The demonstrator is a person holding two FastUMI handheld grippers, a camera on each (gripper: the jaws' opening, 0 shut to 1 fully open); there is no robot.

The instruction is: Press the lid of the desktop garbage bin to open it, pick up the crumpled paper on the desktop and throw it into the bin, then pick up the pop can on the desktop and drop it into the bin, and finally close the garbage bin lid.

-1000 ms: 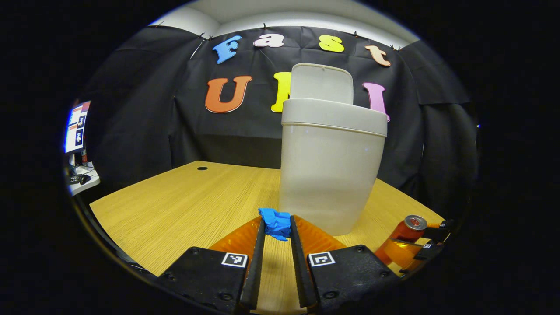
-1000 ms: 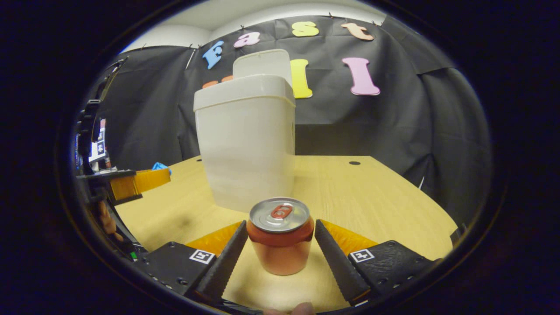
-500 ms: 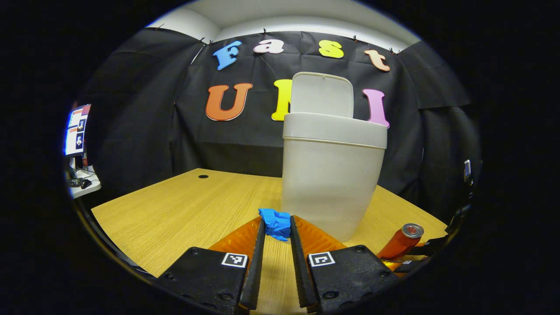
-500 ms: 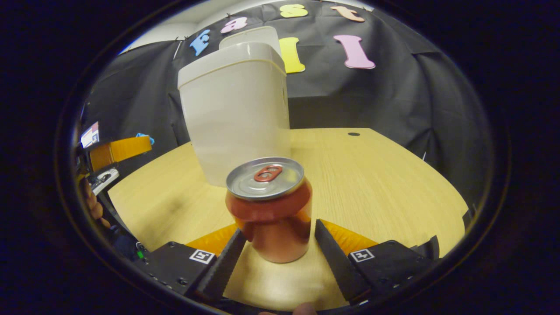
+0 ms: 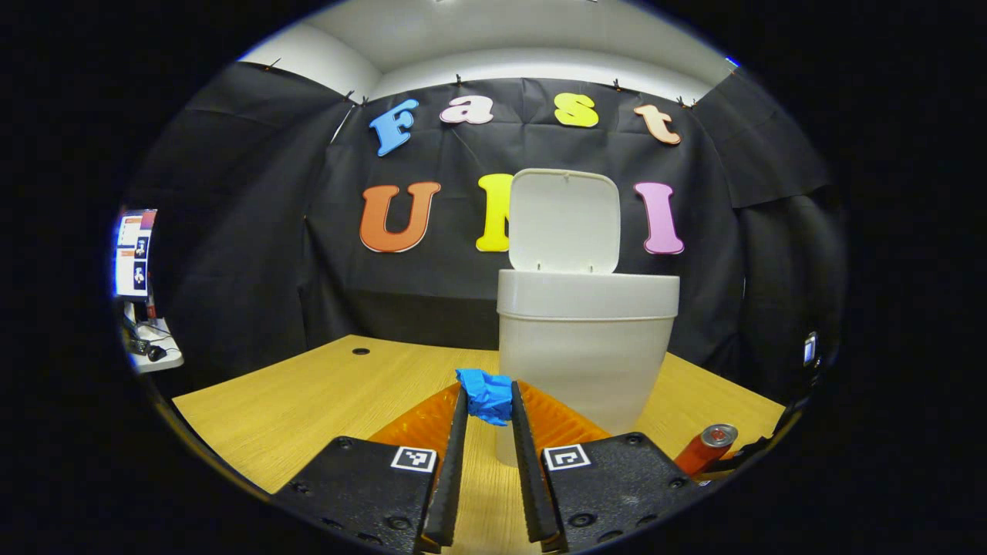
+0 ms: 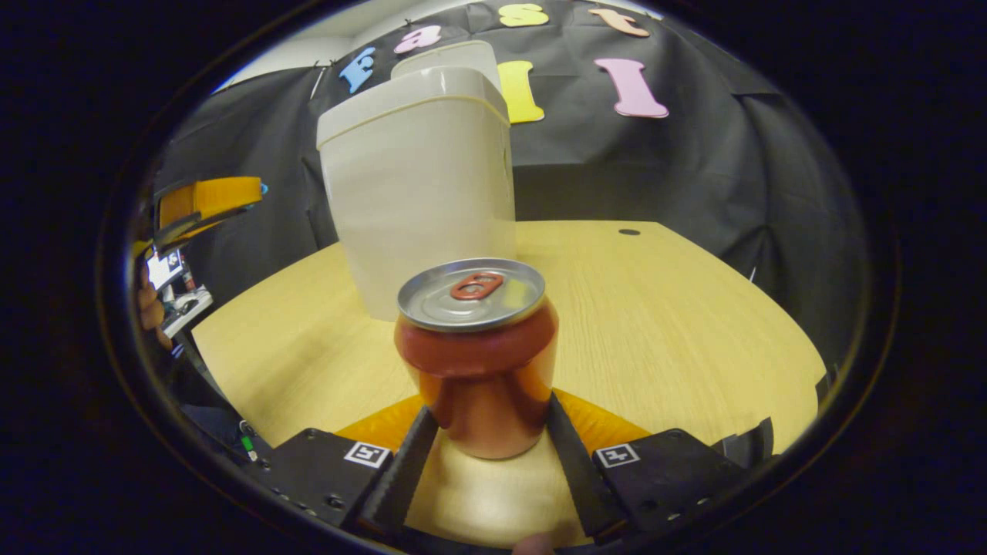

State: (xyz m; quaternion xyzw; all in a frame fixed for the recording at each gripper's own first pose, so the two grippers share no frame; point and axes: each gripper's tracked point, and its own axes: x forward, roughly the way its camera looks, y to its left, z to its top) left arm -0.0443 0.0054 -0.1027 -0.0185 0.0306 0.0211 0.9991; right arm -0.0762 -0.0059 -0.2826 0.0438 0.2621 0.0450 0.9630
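The left tongs [image 5: 486,408] pinch the blue crumpled paper [image 5: 486,393] before the open-lidded bin [image 5: 586,347].

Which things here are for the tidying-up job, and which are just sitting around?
For the job:
bin with open lid
blue crumpled paper in left gripper
pop can in right gripper

Just around:
table
screen

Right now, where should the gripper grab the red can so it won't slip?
Grab the pop can across its round middle, with the right gripper coming in level from the side, one finger on each flank, as it sits now. The can stands upright with straight, smooth walls there; the sloped shoulder and flat silver top give the fingers little to press on.
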